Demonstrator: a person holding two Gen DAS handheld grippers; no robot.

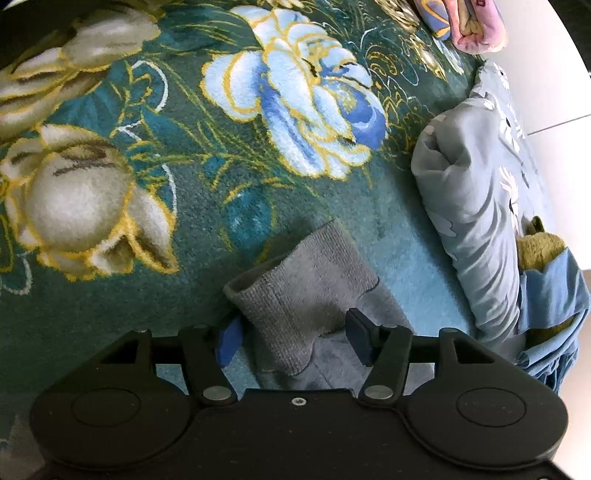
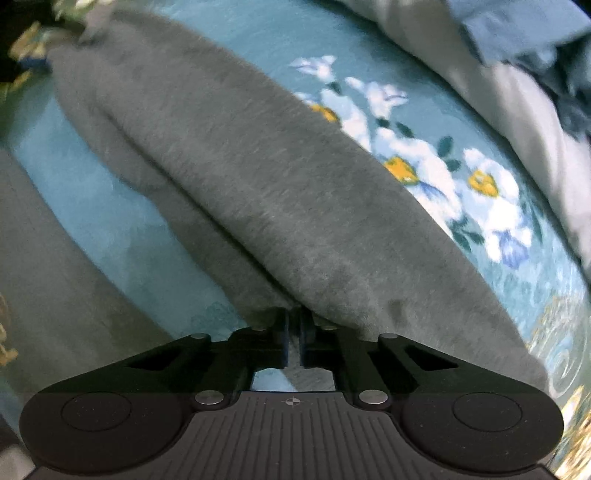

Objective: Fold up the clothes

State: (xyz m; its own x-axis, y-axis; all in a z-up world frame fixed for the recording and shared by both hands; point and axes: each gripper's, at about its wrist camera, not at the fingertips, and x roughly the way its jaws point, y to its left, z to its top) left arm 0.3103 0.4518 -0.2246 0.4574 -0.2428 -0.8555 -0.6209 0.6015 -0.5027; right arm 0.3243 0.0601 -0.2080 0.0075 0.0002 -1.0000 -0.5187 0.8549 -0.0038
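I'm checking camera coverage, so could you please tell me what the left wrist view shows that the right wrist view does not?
Only the left wrist view: the ribbed cuff between the left hand-held gripper's parted pads, a big blue flower on the blanket, and a rolled pink bundle.

Only the right wrist view: the long grey sleeve, the right hand-held gripper shut on its fabric, and small white flowers.

Both: grey garment, teal blanket, pale quilt at right.

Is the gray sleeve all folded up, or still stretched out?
Stretched out. The gray sleeve lies long across the flowered blanket, its ribbed cuff not tucked in.
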